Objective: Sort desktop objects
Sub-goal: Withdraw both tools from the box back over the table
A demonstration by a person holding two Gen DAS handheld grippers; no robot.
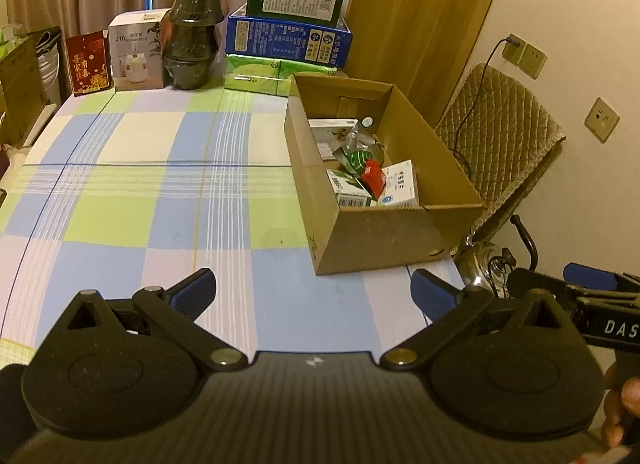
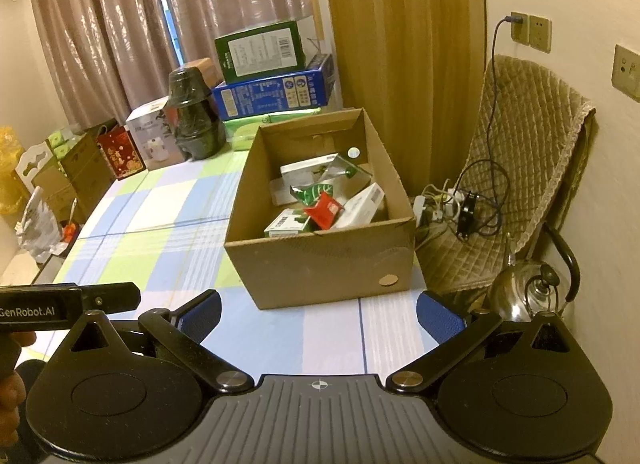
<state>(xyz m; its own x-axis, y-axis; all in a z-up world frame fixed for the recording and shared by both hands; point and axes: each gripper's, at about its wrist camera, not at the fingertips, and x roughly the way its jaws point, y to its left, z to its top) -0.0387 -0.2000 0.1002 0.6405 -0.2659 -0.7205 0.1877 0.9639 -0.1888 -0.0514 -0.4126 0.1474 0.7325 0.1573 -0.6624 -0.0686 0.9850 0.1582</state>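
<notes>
On the right side of the checked bench (image 1: 140, 192) I see the cardboard box (image 1: 380, 232), its long axis running away from me toward the stacked cartons (image 1: 288, 28) at the far edge, with small packets (image 2: 320, 200) heaped inside: white cartons lying at odd angles, a red sachet (image 2: 324, 210) tilted on top. My left gripper (image 1: 314, 294) hangs low over bare cloth just short of the box, fingers (image 1: 194, 292) spread wide and empty; my right gripper (image 2: 319, 316) sits beside it, fingers (image 2: 438, 318) likewise parted, holding nothing
</notes>
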